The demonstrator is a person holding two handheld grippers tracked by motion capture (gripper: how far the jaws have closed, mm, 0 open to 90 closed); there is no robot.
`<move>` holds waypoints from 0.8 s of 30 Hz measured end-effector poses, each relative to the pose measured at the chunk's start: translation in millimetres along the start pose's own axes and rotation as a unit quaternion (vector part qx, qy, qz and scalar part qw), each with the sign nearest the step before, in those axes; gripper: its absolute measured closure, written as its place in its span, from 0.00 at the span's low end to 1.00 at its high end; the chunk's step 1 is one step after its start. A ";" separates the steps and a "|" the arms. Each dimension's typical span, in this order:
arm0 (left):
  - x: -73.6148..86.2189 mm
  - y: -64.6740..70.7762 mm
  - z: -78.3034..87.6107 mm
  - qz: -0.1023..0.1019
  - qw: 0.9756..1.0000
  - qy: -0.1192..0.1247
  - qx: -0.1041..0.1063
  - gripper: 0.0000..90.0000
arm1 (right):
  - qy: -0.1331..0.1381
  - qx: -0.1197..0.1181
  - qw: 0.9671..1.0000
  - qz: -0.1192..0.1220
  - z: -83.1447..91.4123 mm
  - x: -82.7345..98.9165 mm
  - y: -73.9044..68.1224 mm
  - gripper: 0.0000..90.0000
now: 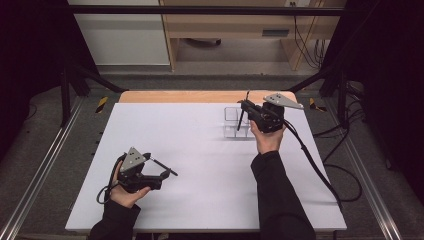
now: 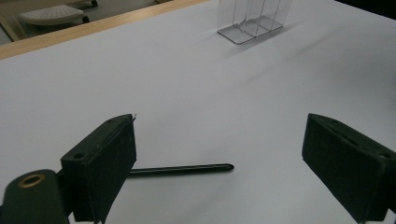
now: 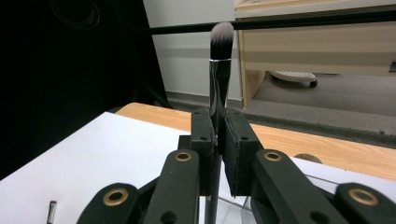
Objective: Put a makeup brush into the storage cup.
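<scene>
With the makeup brush [image 3: 219, 70] clamped upright, bristles up, in the shut right gripper [image 1: 248, 111] over the clear acrylic organizer [image 1: 234, 122] near the table's [image 1: 200, 150] far right corner: handle straight down into a compartment; left gripper [image 2: 219, 158] wide open, empty.

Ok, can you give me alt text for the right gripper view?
The right gripper is shut on a makeup brush, held upright with its bristles at the top. Below it are a clear organizer and the white table.

Brush [image 3: 219, 70] – glossy metal ferrule; organiser [image 2: 252, 21] – clear smooth plastic.
</scene>
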State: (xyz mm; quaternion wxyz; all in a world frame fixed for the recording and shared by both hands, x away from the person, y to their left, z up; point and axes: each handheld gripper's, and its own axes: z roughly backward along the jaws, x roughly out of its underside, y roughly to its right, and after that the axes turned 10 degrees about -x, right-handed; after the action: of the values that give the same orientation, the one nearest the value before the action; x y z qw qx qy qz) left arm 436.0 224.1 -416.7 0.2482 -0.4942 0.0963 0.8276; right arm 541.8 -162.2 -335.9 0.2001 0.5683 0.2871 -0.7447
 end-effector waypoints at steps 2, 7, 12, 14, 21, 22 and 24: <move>0.0 -0.3 0.1 0.001 1.000 0.000 0.000 0.10 | 0.002 0.004 1.000 0.001 -0.3 -1.9 1.0 0.93; 0.1 -0.5 0.3 0.001 1.000 0.000 0.000 0.10 | 0.007 0.010 1.000 0.003 -0.9 -9.0 3.9 0.93; 0.2 0.2 -0.1 -0.001 1.000 -0.001 0.002 0.10 | 0.013 0.019 1.000 0.006 -3.7 -16.1 7.2 0.93; 0.1 0.1 -0.1 -0.001 1.000 -0.001 0.002 0.10 | 0.013 0.021 1.000 0.007 -5.0 -17.8 8.7 0.93; 0.0 -0.4 0.1 -0.002 1.000 0.000 0.003 0.10 | 0.013 0.032 0.999 0.007 -11.2 -19.5 13.9 0.93; 0.0 -0.5 0.2 -0.002 1.000 0.000 0.002 0.10 | 0.012 0.034 0.999 0.007 -12.2 -19.6 14.8 0.93; 0.0 -0.6 0.2 -0.002 1.000 0.000 0.003 0.10 | 0.012 0.037 0.999 0.007 -14.3 -19.6 16.2 0.93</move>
State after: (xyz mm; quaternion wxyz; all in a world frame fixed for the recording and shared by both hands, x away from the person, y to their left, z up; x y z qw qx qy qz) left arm 436.3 224.7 -416.6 0.2517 -0.4935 0.0974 0.8268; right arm 567.8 -165.6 -323.0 0.1810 0.5865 0.2581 -0.7461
